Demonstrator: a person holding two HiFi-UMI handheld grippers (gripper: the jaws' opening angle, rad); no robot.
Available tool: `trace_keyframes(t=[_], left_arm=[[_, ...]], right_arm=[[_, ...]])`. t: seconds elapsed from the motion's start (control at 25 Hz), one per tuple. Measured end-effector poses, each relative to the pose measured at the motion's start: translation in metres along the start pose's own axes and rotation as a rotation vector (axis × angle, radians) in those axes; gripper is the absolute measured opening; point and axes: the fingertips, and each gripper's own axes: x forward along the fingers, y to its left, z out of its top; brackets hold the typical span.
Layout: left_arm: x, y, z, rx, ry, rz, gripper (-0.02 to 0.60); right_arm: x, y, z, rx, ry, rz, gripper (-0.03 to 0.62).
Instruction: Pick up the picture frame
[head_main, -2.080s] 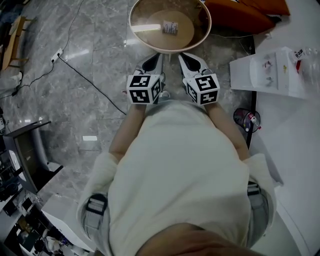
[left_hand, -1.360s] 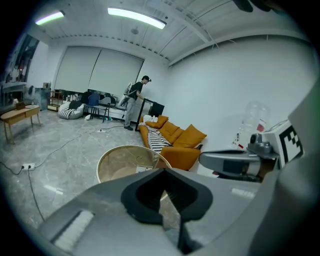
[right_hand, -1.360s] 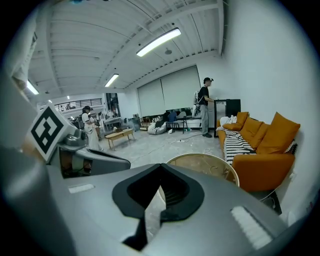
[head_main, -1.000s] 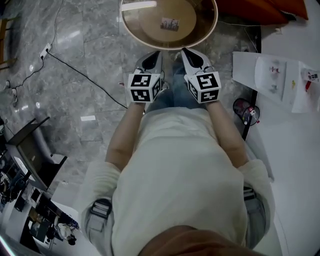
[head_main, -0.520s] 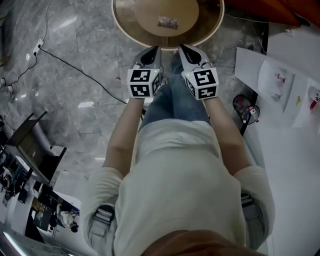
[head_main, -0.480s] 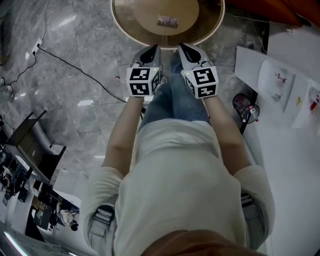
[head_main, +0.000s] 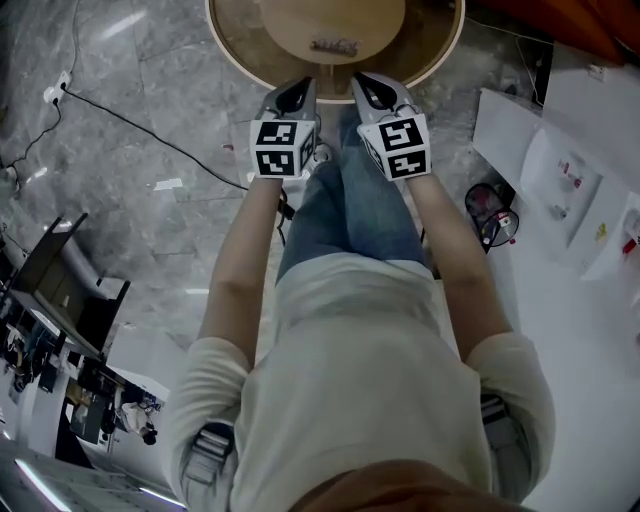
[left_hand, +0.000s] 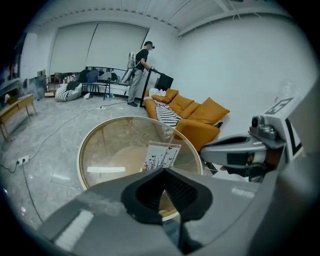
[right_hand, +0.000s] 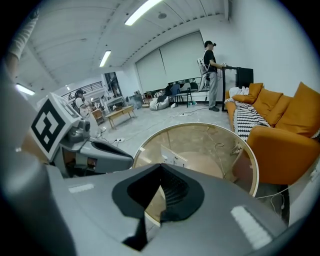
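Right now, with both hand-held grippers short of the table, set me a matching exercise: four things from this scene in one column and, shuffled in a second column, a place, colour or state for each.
Column one
1. picture frame
2. sofa
3. left hand-held gripper
4. table

Column two
A. orange
B. round, with a glass top
C. standing on the table
D. shut, with nothing between the jaws

Pairs: 1-C, 2-A, 3-D, 4-B

Only the picture frame (head_main: 335, 46) stands on the round desk (head_main: 240, 25), its glass top bare all around; open floor (head_main: 150, 120) flanks the desk, an orange sofa (left_hand: 200, 117) close behind it.
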Motion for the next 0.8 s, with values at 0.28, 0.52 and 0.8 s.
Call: trace_keyframes(t=[0.28, 0.52, 0.8], left_arm=[[0.037, 0.025, -0.020, 0.017, 0.085, 0.016, 0.012], [0.068, 0.038, -0.030, 0.077, 0.123, 0.009, 0.143], [0.102, 0.049, -0.037, 0.132, 0.144, 0.007, 0.196]], right_arm=[[0.039, -0.024, -0.022, 0.018, 0.063, 0.002, 0.020], [0.066, -0.036, -0.040, 0.017, 0.113, -0.004, 0.113], [0.097, -0.049, -0.054, -0.008, 0.172, -0.015, 0.216]])
